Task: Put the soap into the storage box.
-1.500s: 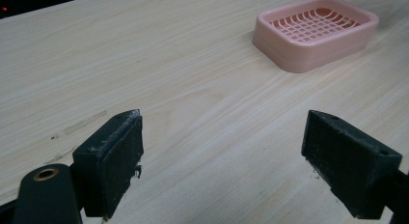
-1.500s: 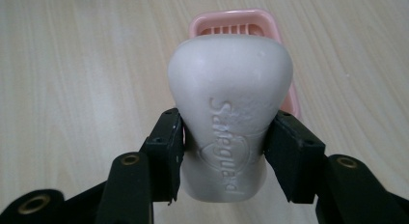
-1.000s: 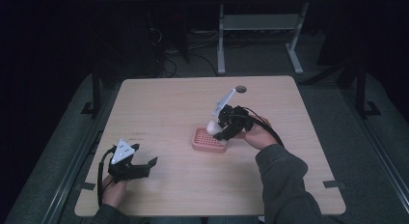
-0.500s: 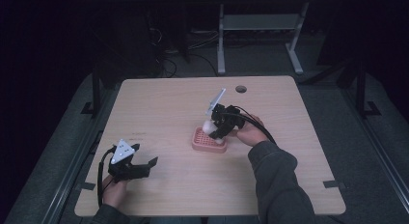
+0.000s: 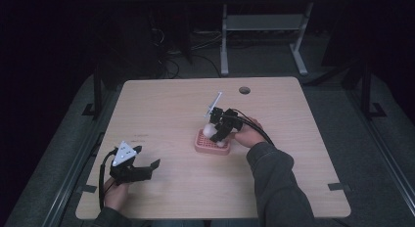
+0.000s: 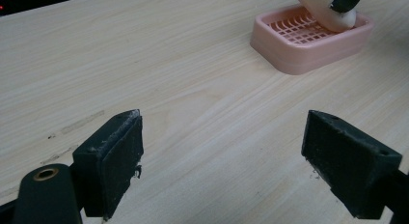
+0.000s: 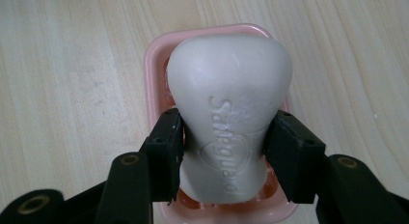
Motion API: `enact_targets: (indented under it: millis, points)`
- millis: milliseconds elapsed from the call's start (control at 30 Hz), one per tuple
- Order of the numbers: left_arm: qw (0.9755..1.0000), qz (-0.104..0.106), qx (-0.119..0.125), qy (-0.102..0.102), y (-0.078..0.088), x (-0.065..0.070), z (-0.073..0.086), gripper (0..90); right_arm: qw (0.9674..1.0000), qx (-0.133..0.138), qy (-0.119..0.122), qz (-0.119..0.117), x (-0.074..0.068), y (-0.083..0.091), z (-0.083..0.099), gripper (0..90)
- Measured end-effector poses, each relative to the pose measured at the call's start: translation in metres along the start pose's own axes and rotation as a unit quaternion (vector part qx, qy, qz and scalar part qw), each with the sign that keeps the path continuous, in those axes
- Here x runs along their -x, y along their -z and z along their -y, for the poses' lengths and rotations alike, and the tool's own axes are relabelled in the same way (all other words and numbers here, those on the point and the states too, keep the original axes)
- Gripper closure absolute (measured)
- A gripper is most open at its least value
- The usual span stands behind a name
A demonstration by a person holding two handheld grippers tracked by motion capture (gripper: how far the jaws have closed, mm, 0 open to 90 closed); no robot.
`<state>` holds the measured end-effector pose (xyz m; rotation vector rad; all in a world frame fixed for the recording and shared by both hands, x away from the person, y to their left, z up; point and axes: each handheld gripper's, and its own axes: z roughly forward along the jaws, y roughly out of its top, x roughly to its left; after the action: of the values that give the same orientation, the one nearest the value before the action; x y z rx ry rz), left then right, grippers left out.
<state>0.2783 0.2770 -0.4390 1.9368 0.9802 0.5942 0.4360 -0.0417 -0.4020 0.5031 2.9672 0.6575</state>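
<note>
Right tool (image 5: 219, 133) is clamped on a white soap bar (image 7: 226, 113). In the right gripper view both pads press the bar's narrow waist from either side, and the wider rounded end points away from the camera. The embossed lettering on the bar faces up toward the lens.

The bar sits directly over the pink soap dish (image 5: 211, 143), which rests on the counter (image 5: 166, 104) a little right of centre. In the left gripper view the bar's lower end (image 6: 328, 14) dips into the dish (image 6: 308, 40), over its grid floor; actual contact with the grid cannot be confirmed from these angles.

Right hand (image 5: 247, 134) reaches in from the lower right, forearm in a dark sleeve angled up and to the left, and the tool is tipped downward toward the dish. A cable loops over the back of the hand.

Left tool (image 5: 134, 167) lies low near the counter's front left edge, jaws wide apart with nothing between them and bare wood beneath. The left hand (image 5: 116, 195) grips it from below the edge, well apart from the dish.
</note>
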Motion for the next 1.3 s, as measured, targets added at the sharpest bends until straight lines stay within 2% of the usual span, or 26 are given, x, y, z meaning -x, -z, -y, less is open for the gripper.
enact_targets:
  millis: [533, 1300]
  points:
    - [1.0, 0.002, -0.003, -0.001, 0.0, 0.0, 0.0, 14.4, 1.0, 0.007, -0.001, 0.005, 0.001, -0.009, 0.001, 48.9]
    - [1.0, 0.005, 0.0, 0.006, 0.0, 0.0, 0.0, 14.4, 0.9999, -0.009, -0.012, 0.008, 0.001, -0.02, -0.001, 47.8]
